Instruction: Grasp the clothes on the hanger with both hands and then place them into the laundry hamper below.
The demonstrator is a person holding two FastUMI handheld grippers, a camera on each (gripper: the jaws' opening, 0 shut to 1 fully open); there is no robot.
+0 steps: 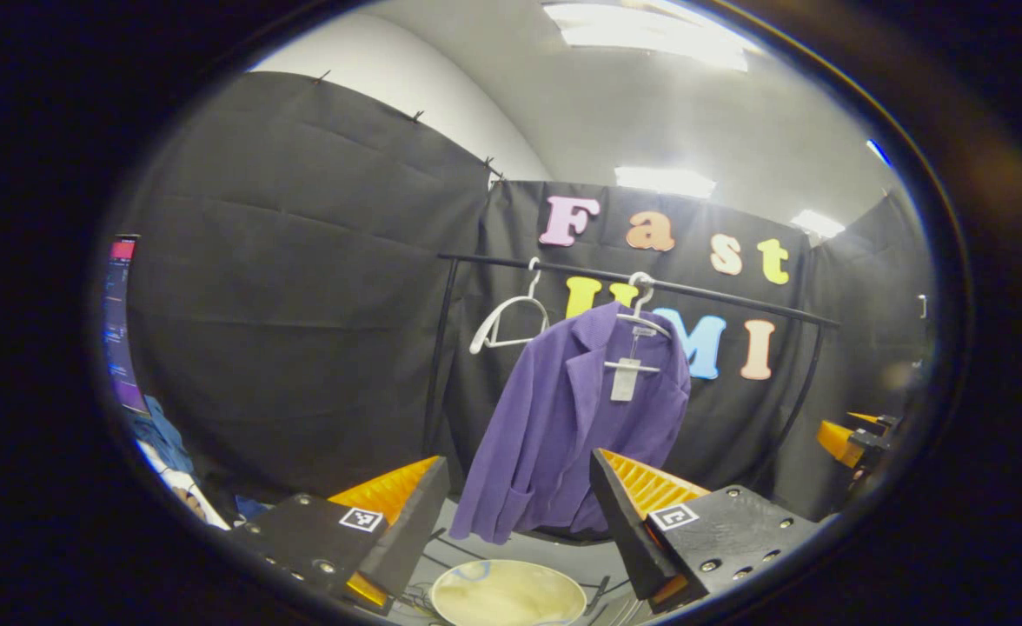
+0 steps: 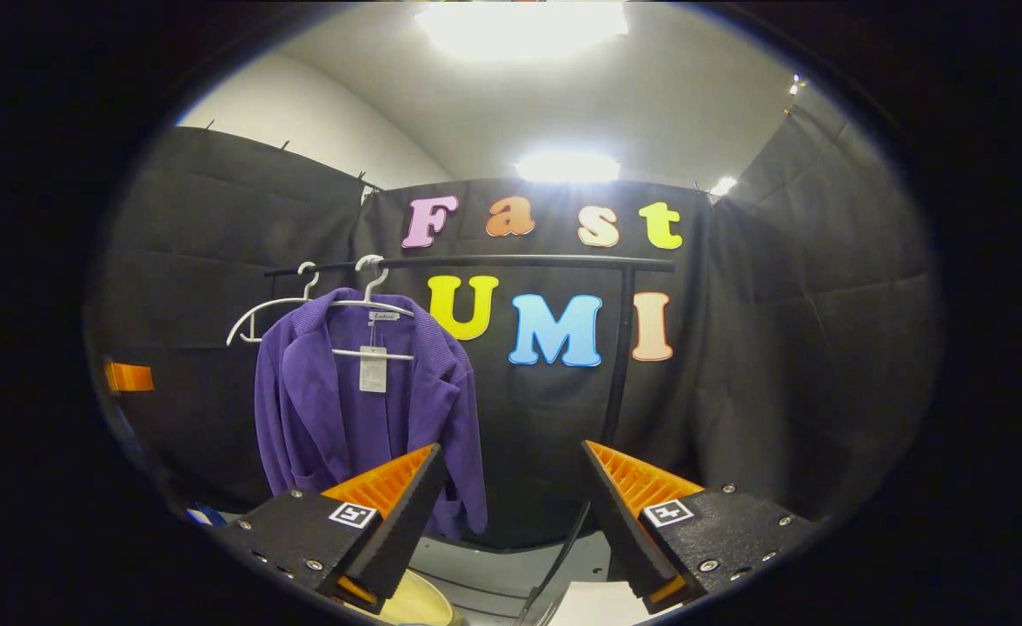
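Observation:
A purple jacket [image 1: 563, 426] hangs on a white hanger [image 1: 641, 323] from a black rail [image 1: 737, 300], with a white tag [image 1: 624, 380] at its collar. My left gripper [image 1: 518, 458] is open and stands well short of the jacket, nothing between its orange fingers. Below them is the round cream hamper [image 1: 507, 596]. In the right gripper view the jacket [image 2: 355, 409] hangs to the left on its hanger [image 2: 376, 304]. My right gripper [image 2: 511, 452] is open too, off to the jacket's right and apart from it. The hamper's rim [image 2: 420, 604] peeks in at the bottom.
An empty white hanger [image 1: 507, 320] hangs left of the jacket on the rail [image 2: 520, 260]. The rail's upright posts [image 2: 620, 348] stand at each end. A lit screen [image 1: 120, 322] and blue cloth [image 1: 159, 435] sit far left. The other gripper's orange finger [image 2: 129, 376] shows at the left edge.

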